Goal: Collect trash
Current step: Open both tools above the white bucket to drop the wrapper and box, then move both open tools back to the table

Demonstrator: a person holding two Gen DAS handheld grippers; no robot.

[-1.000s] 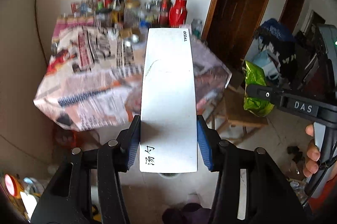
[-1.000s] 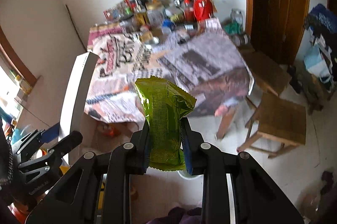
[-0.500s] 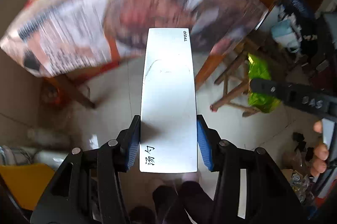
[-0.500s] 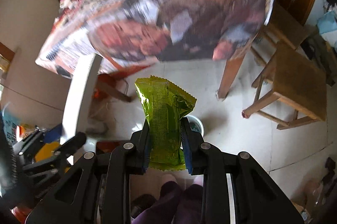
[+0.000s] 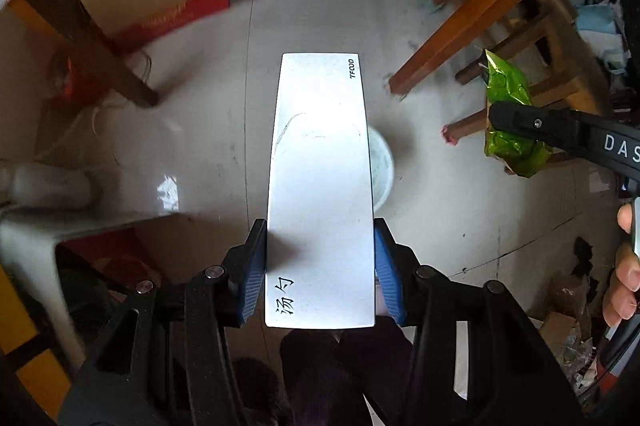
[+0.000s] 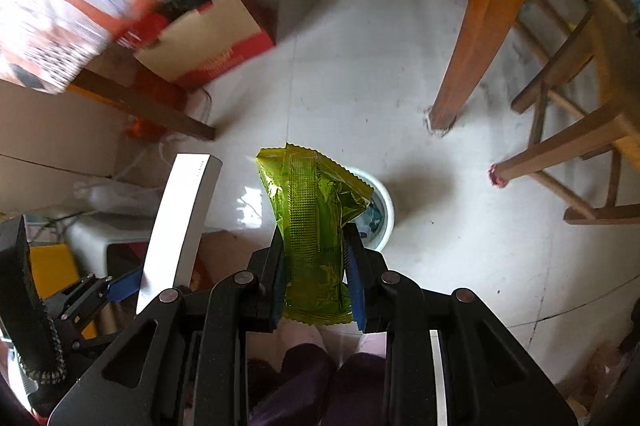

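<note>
Pale floor tiles (image 6: pixel 460 266) are filling both views, with wooden stool legs (image 6: pixel 472 65) and a cardboard box (image 6: pixel 208 37) around the edges. A small white bin (image 6: pixel 380 214) is standing on the floor directly below both tools. The left hand-held gripper (image 5: pixel 320 266) is clamping a long white flat package (image 5: pixel 320 185) by its long edges, and the right hand-held gripper (image 6: pixel 316 266) is pinching a green snack wrapper (image 6: pixel 312 218) between its blue pads. Judging by this, the carry-to-bin step is under way; the next move calls for centring each piece over the bin's mouth and letting go, probably the wrapper first, since the long package may overhang the rim. The right wrist view is showing scraps already inside the bin, which the left view mostly hides behind the package. The left view alone is showing a person's fingers (image 5: pixel 624 266) on the right tool's handle.
</note>
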